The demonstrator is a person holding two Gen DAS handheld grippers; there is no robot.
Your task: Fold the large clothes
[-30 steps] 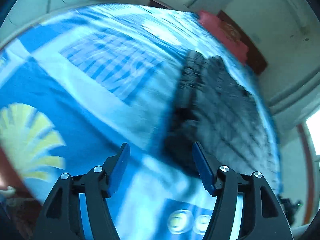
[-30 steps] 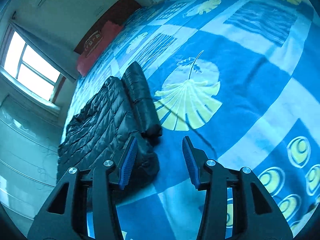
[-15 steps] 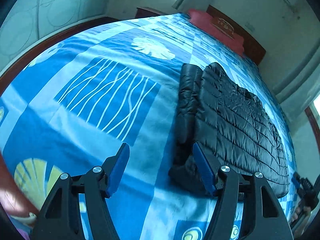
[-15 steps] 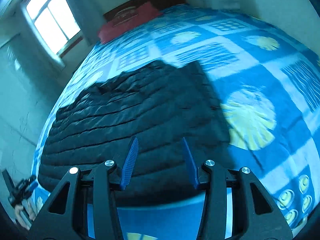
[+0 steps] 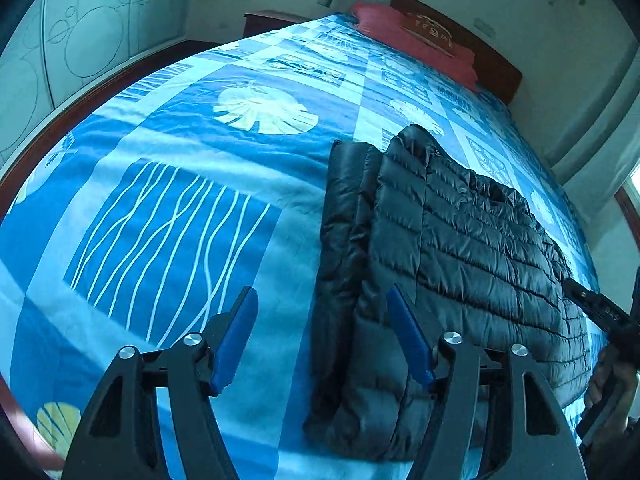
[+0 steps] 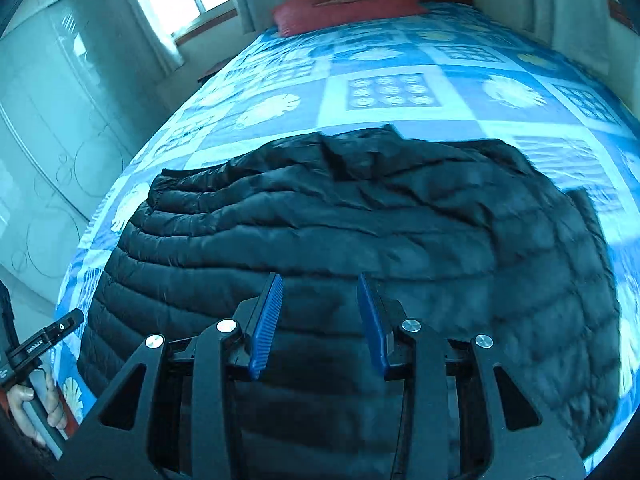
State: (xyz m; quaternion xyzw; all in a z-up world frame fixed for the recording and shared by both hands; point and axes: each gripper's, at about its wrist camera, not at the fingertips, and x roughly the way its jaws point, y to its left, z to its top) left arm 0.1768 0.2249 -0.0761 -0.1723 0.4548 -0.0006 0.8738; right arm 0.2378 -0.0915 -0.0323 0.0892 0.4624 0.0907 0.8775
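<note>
Now we have the black puffer jacket [image 5: 472, 256] lying flat on the blue patterned bedspread [image 5: 168, 208], one sleeve [image 5: 344, 240] already folded in along its side, so we judge we are between folds, lining up for the next one. Our left gripper [image 5: 320, 332] hangs over the folded sleeve edge near the hem; its jaws have just been opening and stand wide, gripping nothing. Our right gripper [image 6: 318, 312] hovers above the middle of the jacket [image 6: 360, 240]; its jaws have just been closing but are parted, with nothing between the pads. Next, we think, both grippers must drop to an edge, pinch the full padded thickness, and carry it over evenly. A red pillow [image 6: 344, 8] sits by the headboard. Writing there, and on the left gripper's body [image 6: 40, 346] seen from the right, is too small to read.
</note>
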